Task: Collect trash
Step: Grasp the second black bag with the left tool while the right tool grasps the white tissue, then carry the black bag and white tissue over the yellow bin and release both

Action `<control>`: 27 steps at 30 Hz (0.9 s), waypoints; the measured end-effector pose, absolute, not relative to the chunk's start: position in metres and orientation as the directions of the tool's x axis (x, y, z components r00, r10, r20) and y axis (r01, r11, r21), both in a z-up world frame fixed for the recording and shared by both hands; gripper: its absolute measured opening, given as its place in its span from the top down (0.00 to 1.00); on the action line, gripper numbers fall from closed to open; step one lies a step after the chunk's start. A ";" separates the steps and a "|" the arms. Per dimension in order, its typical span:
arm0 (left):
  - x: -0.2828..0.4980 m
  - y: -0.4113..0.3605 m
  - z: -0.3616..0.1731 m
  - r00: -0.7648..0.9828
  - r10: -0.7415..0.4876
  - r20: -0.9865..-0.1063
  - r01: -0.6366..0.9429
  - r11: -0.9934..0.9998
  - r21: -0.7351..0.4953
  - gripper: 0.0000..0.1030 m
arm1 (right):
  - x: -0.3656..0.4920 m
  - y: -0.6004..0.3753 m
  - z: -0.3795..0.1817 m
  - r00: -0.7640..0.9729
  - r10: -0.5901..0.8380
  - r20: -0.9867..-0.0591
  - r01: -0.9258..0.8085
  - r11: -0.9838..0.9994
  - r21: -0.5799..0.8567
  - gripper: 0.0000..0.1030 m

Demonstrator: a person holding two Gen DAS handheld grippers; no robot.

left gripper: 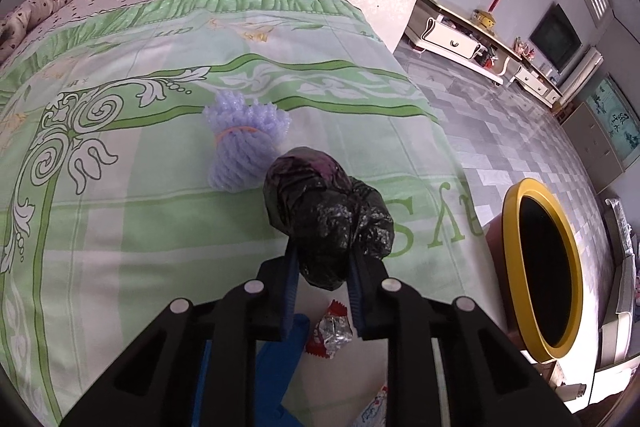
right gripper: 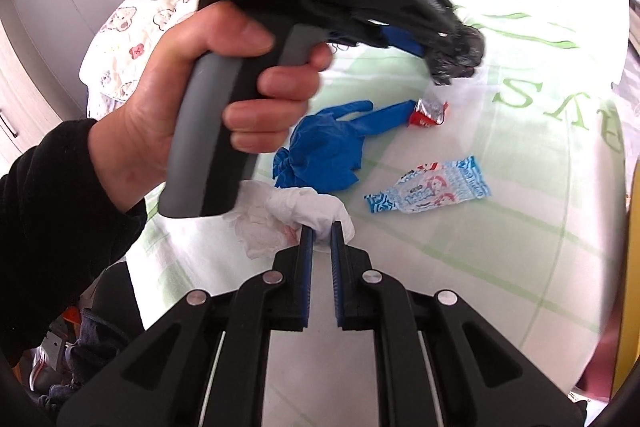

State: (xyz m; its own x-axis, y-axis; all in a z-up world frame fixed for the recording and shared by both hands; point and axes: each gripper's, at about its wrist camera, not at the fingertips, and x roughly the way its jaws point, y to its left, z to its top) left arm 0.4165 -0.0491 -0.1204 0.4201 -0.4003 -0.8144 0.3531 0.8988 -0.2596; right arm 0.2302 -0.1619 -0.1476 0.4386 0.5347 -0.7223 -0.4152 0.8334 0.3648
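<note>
Both claws grip: left claw (left gripper: 322, 267) on black bag wad (left gripper: 328, 215), right claw (right gripper: 321, 233) on white tissue (right gripper: 296, 211); next, judged: carry both right of the bed (left gripper: 120, 227) to yellow-rimmed bin (left gripper: 516, 267).

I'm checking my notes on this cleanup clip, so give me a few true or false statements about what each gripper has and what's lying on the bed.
1. The left gripper grips a black bag. True.
2. The right gripper is empty. False: it pinches a white tissue.
3. A blue glove lies on the bed. True.
4. The foam net is in the bin. False: it lies on the bed.
</note>
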 end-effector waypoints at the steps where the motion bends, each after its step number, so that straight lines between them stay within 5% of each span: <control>1: 0.414 -0.045 -0.116 0.427 -0.400 -0.811 0.349 0.900 -0.260 0.81 | 0.226 -0.164 -0.144 0.446 0.528 -0.723 -0.416 0.837 0.355 0.92; 14: 0.365 -0.021 -0.062 0.533 -0.401 -0.745 0.330 0.909 -0.253 0.80 | 0.174 -0.242 -0.085 0.593 0.398 -0.700 -0.317 0.914 0.252 0.92; 27: 0.316 -0.081 -0.020 0.583 -0.450 -0.677 0.412 0.881 -0.232 0.80 | 0.151 -0.347 -0.028 0.752 0.197 -0.629 -0.098 0.977 0.188 0.92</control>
State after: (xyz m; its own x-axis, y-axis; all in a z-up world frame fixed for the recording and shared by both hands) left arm 0.3158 -0.0806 -0.0204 0.5825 -0.4505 -0.6766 0.4122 0.8811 -0.2318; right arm 0.1510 -0.3466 -0.0280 0.7517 0.1966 -0.6295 -0.0983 0.9773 0.1878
